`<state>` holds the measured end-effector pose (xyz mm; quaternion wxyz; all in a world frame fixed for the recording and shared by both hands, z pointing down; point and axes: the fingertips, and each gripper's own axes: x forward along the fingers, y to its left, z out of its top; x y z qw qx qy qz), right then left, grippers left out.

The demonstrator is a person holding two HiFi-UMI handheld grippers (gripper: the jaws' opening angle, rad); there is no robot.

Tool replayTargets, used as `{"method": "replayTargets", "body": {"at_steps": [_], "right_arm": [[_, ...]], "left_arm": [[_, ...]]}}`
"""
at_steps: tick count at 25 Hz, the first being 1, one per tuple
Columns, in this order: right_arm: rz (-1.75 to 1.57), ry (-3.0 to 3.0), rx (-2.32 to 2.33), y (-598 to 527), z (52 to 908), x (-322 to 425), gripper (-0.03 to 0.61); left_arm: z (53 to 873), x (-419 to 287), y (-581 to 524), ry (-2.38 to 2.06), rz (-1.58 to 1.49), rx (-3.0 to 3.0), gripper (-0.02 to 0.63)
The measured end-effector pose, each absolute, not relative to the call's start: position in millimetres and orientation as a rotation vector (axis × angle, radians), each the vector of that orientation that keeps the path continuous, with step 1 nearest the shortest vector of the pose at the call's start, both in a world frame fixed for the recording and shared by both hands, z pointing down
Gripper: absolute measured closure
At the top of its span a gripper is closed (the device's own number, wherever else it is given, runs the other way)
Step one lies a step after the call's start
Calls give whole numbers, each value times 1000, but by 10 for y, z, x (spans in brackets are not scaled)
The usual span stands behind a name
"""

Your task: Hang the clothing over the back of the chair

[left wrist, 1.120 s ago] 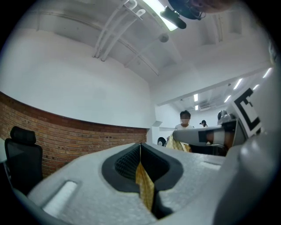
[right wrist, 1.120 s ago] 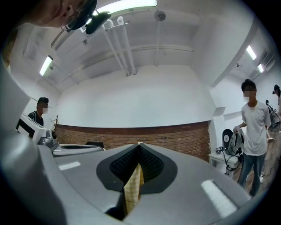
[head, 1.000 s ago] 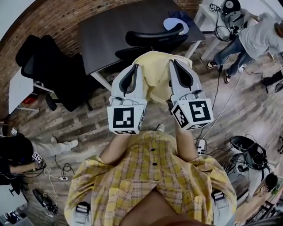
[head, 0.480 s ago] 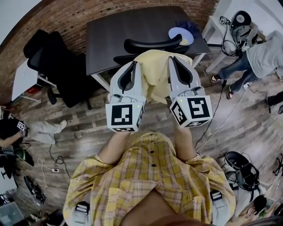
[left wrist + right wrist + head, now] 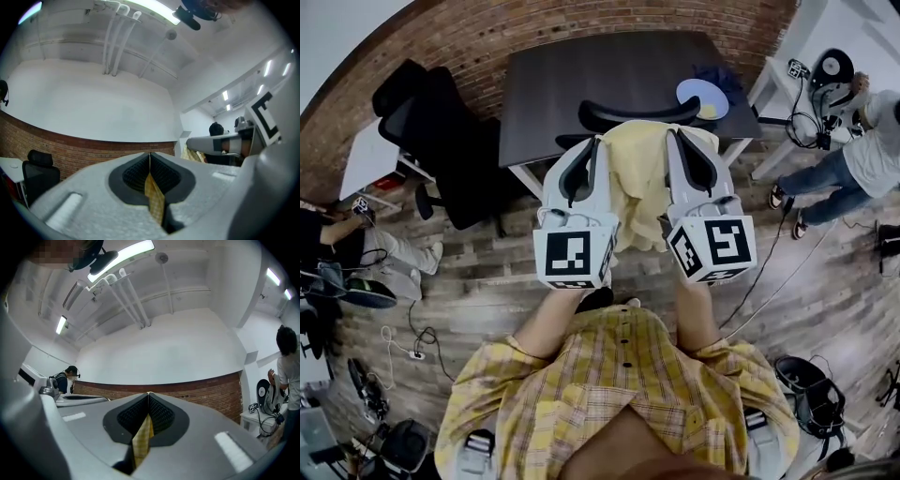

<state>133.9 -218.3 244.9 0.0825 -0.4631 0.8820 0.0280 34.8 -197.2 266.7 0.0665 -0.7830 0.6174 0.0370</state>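
Pale yellow clothing (image 5: 639,173) — black chair (image 5: 637,113) — red-brick wall (image 5: 487,37)

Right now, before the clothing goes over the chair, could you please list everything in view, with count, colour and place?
clothing: one, pale yellow, hanging between the two grippers, on the near side of the chair
chair: one, black, at the table's near side
table: one, dark, by the brick wall
round item: one, pale blue, on the table's right end
second chair: one, black, left of the table
right bystander: one, pale top, far right
left bystander: one, grey trousers, low at far left
floor: grey-brown wood, with cables on it
plaid shirt: one, yellow, on the person, bottom
left gripper: white, shut on the clothing
right gripper: white, shut on the clothing
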Motion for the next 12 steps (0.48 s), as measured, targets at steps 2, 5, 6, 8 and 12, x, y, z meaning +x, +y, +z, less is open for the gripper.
{"method": "replayTargets", "body": {"at_steps": [2,5,6,8,12], "right_arm": [[97,2629,-1386,-2234,2399,1326,572],[127,2615,-1403,-2320,2312,1294,572],[134,2614,-1406,-2342,2288,1278,572],[151,2615,-1405,-2383,2231,1261,572],[204,2600,-1407,-2525,2074,1243,572]], "left_arm": [[2619,333,-2032,1852,124,-2358,604],[2519,282,-2144,1831,142,-2347,604],[2491,262,-2172,1827,145,-2342,604],[2433,243,-2219,1818,152,-2327,604],[2288,225,-2371,1789,185,-2315,604]]}}
